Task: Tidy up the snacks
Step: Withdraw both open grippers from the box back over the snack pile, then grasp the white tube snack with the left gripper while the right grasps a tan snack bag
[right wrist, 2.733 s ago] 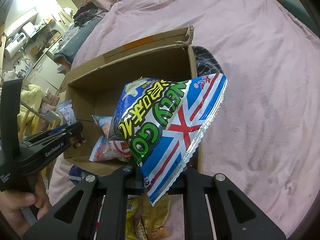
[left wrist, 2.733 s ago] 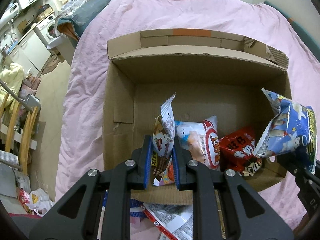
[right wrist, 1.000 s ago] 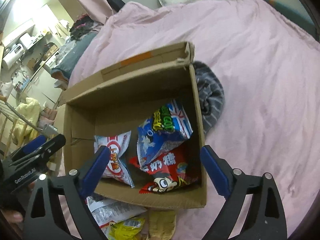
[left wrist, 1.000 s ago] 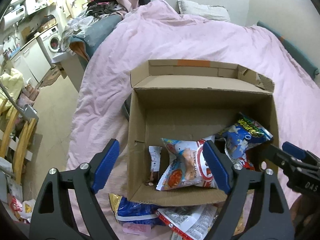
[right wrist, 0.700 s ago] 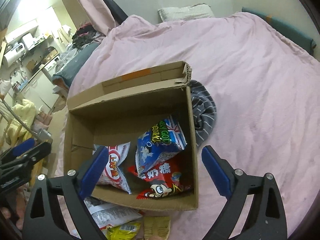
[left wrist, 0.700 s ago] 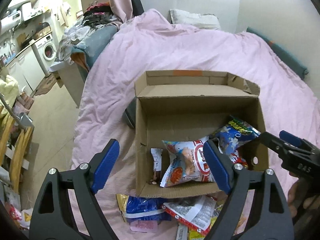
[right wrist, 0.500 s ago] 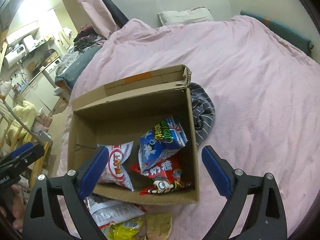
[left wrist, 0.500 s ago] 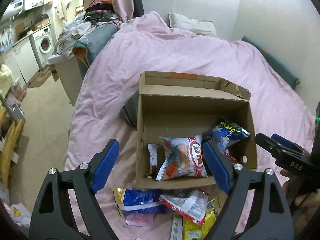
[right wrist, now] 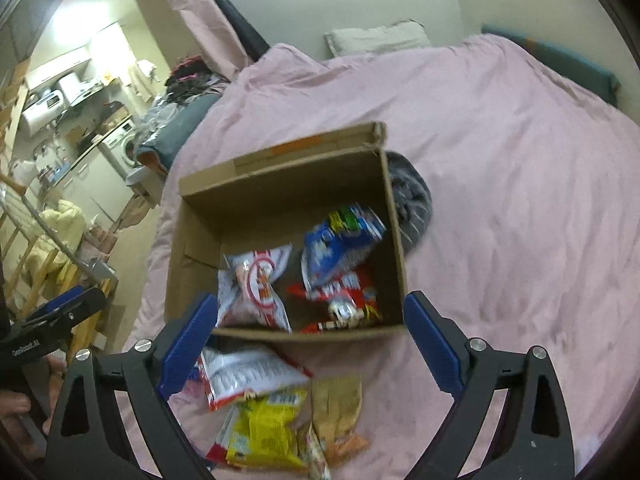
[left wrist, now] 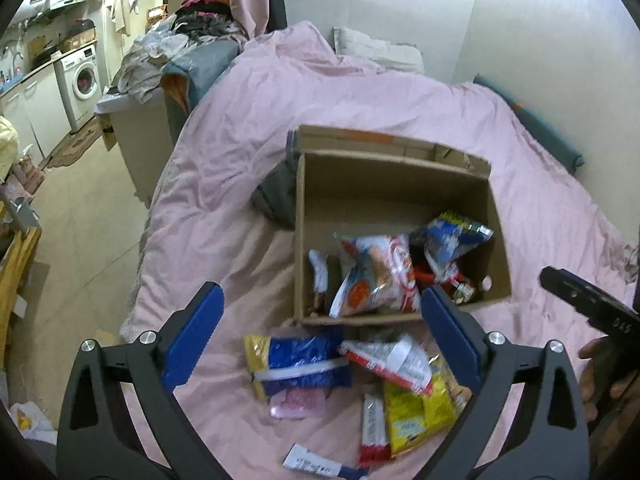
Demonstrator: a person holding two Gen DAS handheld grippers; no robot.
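Before the box's (left wrist: 400, 318) near wall, loose packets (left wrist: 384, 376) crowd the bedspread (left wrist: 256, 120).

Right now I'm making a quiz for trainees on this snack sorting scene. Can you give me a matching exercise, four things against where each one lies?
Things:
1. blue and white foil snack bag
2. yellow crinkled snack packet
3. grey striped cloth
4. brown cardboard box

Places:
A. on the pink bedspread, in front of the box
B. inside the box
C. on the bedspread, middle of the bed
D. tucked against the outside of the box

Pairs: 1-B, 2-A, 3-D, 4-C
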